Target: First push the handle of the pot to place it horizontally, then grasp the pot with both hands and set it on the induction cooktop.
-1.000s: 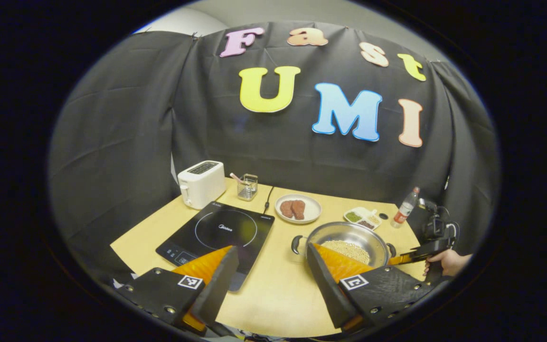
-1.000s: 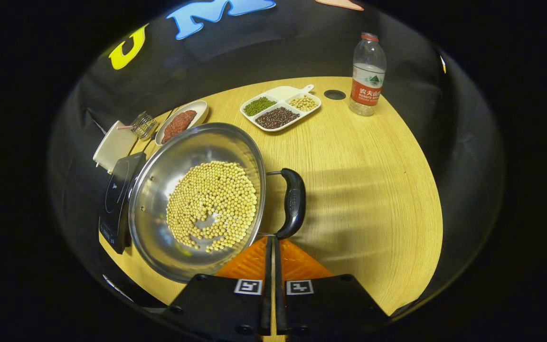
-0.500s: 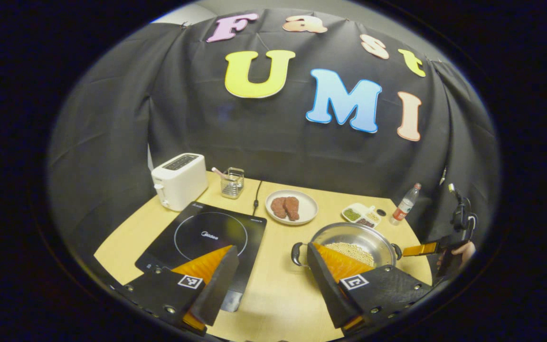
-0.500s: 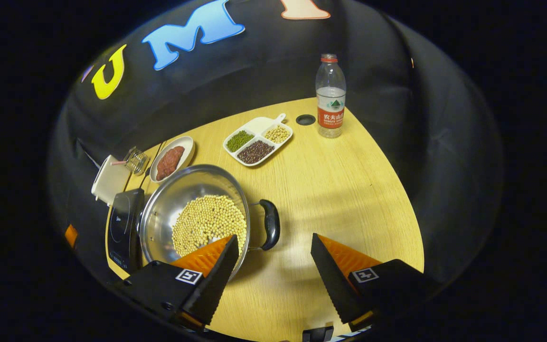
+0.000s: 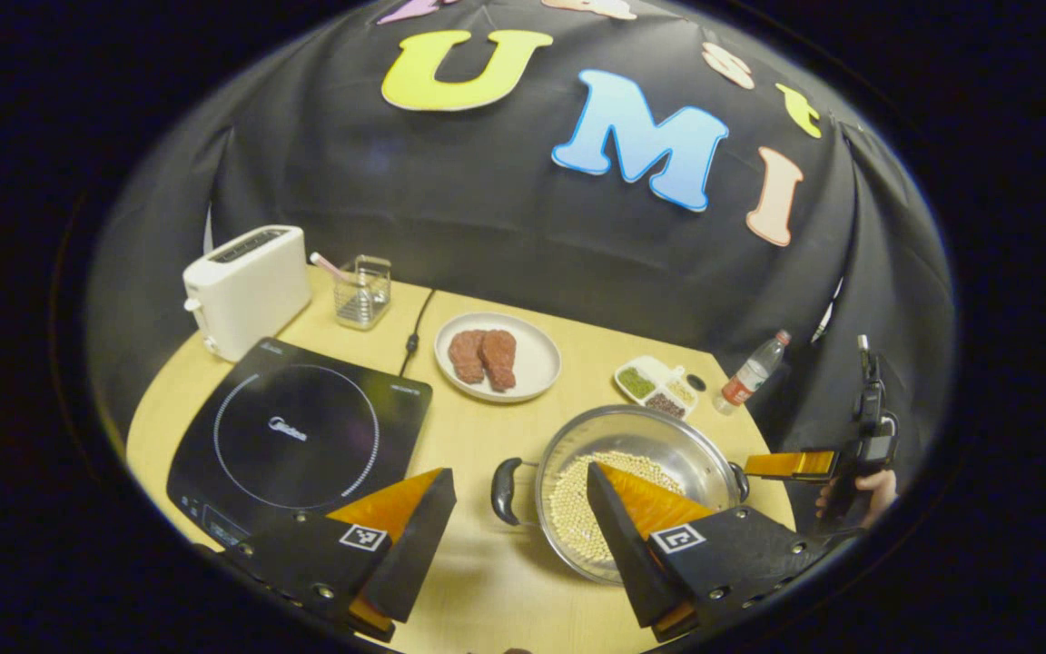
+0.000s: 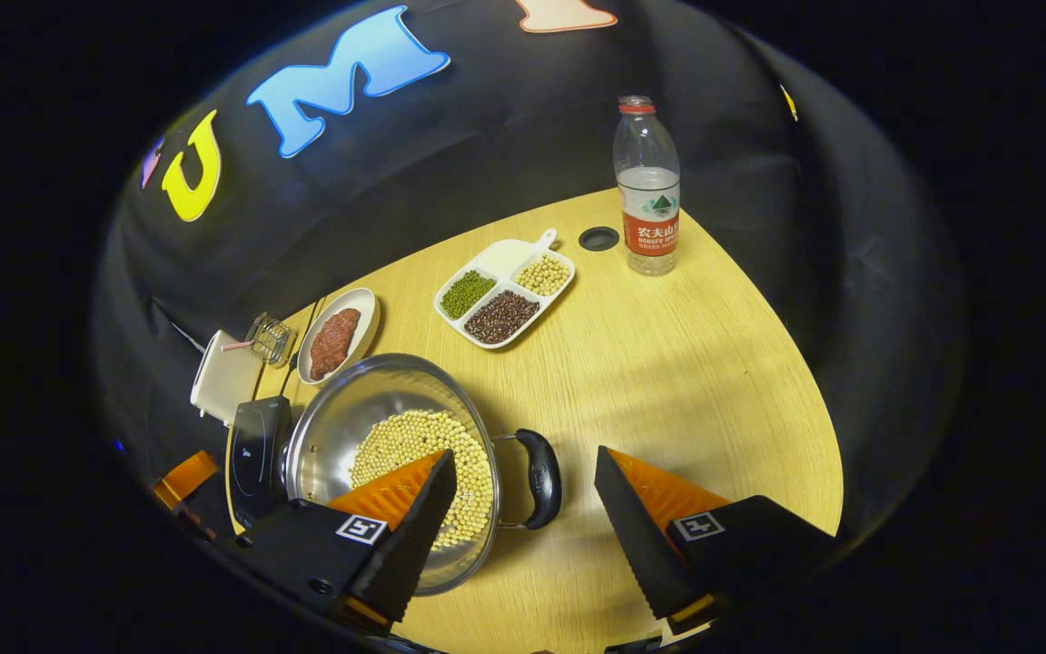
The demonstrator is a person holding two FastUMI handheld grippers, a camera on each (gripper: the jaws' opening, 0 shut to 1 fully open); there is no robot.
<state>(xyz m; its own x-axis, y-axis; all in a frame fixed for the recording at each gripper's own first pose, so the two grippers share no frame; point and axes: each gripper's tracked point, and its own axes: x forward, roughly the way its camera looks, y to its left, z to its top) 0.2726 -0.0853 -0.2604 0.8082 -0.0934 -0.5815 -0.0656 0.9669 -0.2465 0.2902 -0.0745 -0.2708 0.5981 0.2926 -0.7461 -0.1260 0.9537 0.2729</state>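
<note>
A steel pot [image 5: 664, 438] holding pale beans stands on the wooden table, right of the black induction cooktop [image 5: 296, 436]. Its two black side handles lie left [image 5: 503, 490] and right [image 5: 741, 480]. My left gripper [image 5: 518, 472] is open, its fingers on either side of the left handle and a little short of it. In the right gripper view the pot [image 6: 350, 420] sits lower left. Its near handle [image 6: 543, 477] lies between the fingers of my open right gripper [image 6: 523, 454]. The right gripper [image 5: 786, 465], held by a hand [image 5: 863, 490], hovers just beyond the pot's right handle.
A white toaster [image 5: 246, 286] and a wire basket [image 5: 364, 292] stand behind the cooktop. A plate of meat [image 5: 498, 356], a divided tray of beans [image 6: 505, 292] and a water bottle [image 6: 648, 195] sit along the back. Bare tabletop lies right of the pot.
My right gripper, shut against the pot's handle a second ago, has opened and drawn back a little. My left gripper has moved forward and down toward the pot's left handle.
</note>
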